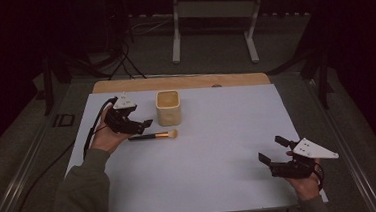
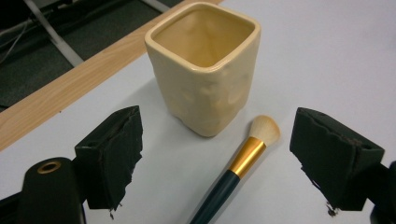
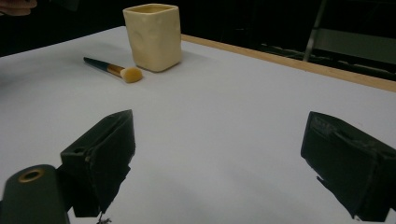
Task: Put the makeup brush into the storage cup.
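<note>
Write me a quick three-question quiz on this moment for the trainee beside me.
1. True or false: the makeup brush stands inside the cream cup.
2. Which tool is nearer the brush? A) left tool B) right tool
3. Fill in: the brush's bristle end points toward the ____.

Key
1. False: it lies flat on the white table sheet, beside the cup.
2. A: its open jaws flank the handle; the right tool sits open, far off near the table's corner.
3. Cup.

Cream cup (image 2: 205,70), teal-and-gold brush (image 2: 233,170)
</note>
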### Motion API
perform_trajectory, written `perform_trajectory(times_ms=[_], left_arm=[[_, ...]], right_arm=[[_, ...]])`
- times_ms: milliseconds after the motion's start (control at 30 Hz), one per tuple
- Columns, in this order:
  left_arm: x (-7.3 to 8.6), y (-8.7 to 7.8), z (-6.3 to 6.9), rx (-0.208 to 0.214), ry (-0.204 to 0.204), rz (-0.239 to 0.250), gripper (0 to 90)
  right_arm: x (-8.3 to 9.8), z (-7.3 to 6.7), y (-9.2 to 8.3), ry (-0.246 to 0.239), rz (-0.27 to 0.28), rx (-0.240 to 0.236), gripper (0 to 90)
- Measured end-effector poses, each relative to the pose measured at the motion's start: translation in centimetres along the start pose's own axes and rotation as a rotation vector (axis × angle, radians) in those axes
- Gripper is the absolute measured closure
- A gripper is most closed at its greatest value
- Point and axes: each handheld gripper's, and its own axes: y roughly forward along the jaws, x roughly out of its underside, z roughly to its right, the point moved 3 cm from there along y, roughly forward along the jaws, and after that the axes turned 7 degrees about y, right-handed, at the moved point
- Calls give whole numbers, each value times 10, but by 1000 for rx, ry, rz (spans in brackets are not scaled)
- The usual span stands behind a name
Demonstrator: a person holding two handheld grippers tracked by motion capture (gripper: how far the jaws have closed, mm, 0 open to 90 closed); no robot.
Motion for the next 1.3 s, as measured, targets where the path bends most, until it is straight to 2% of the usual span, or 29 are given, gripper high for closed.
perform_trajectory(times_ms=[133, 167, 200, 367, 567, 600, 633, 767, 833, 1000, 1200, 1300], left_arm=[[-2, 4, -1, 17, 18, -54, 181], [-2, 4, -1, 17, 18, -54, 181], [-3, 7, 0, 27, 29, -85, 181], [-6, 18, 3, 29, 85, -165, 202], [-8, 34, 6, 70, 122, -258, 218], [-8, 34, 6, 70, 122, -258, 220], [-8, 39, 8, 86, 133, -287, 220], [-6, 50, 11, 100, 160, -348, 235], [-5, 54, 11, 104, 160, -367, 240], [-2, 62, 11, 117, 147, -372, 246], [2, 75, 18, 128, 172, -409, 248], [5, 80, 18, 134, 168, -420, 251]], right_arm=[[0, 0, 0, 0, 1, -3, 100], [0, 0, 0, 0, 1, -3, 100], [0, 0, 0, -1, 2, -4, 100], [0, 0, 0, 0, -2, -7, 100], [0, 0, 0, 0, -2, -8, 100], [0, 0, 0, 0, -2, -8, 100], [0, 0, 0, 0, -1, -8, 100], [0, 0, 0, 0, -1, -10, 100], [0, 0, 0, -1, -1, -10, 100], [1, 1, 0, 1, -5, -7, 100], [1, 1, 0, 2, -6, -4, 100], [0, 1, 0, 3, -5, -5, 100]])
